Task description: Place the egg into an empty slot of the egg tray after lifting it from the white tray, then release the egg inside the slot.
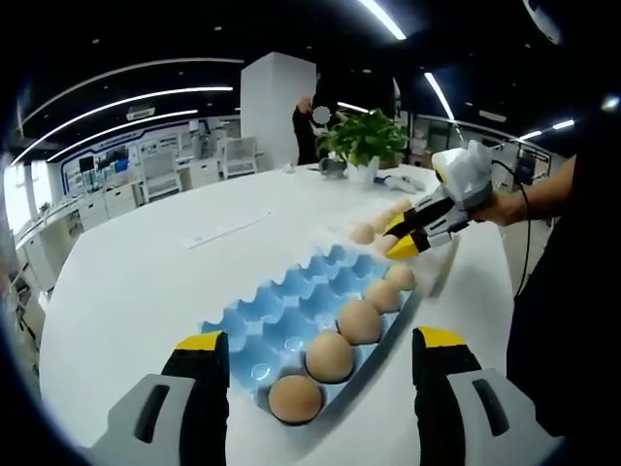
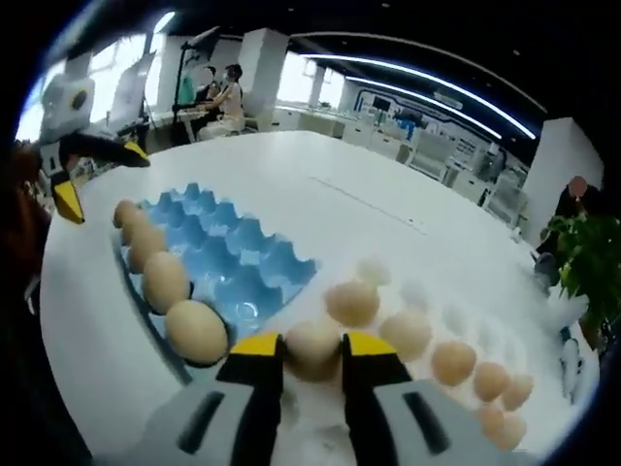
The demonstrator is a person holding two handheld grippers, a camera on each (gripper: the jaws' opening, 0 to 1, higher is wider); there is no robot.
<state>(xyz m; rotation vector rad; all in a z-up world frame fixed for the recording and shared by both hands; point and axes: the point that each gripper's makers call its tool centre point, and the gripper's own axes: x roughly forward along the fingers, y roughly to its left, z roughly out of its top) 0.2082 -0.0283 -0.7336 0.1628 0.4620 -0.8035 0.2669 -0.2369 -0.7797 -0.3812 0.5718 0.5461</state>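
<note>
Right claw [image 2: 312, 351] low over the white tray [image 2: 439, 320], yellow tips to either side of 1 brown egg [image 2: 312, 342]. Tips appear to touch the shell on both flanks, so most likely clamped on that egg, though firmness of the pinch cannot be judged. Egg sits in the white tray, not yet lifted, at the edge nearest the blue egg tray [image 2: 233, 257]. More eggs in the white tray beyond, trailing off to the right in the right gripper view.

Blue egg tray just beside the white one on the white tabletop [image 2: 369, 194]. 1 row along its near edge filled with 4 eggs; remaining slots bare, so plenty of room for the drop.

Left claw [image 1: 320, 364] held clear above the near end of the blue egg tray [image 1: 291, 301], jaws wide apart, gripping nothing.

Handling, as a judgement: light, rigid, but thin-shelled and brittle; smooth and rounded, so prone to slipping or rolling out under an off-centre pinch. Best taken across the widest part, tips opposite each other, with just enough pressure to carry. Gentle lowering into a slot needed, then a slow opening.
</note>
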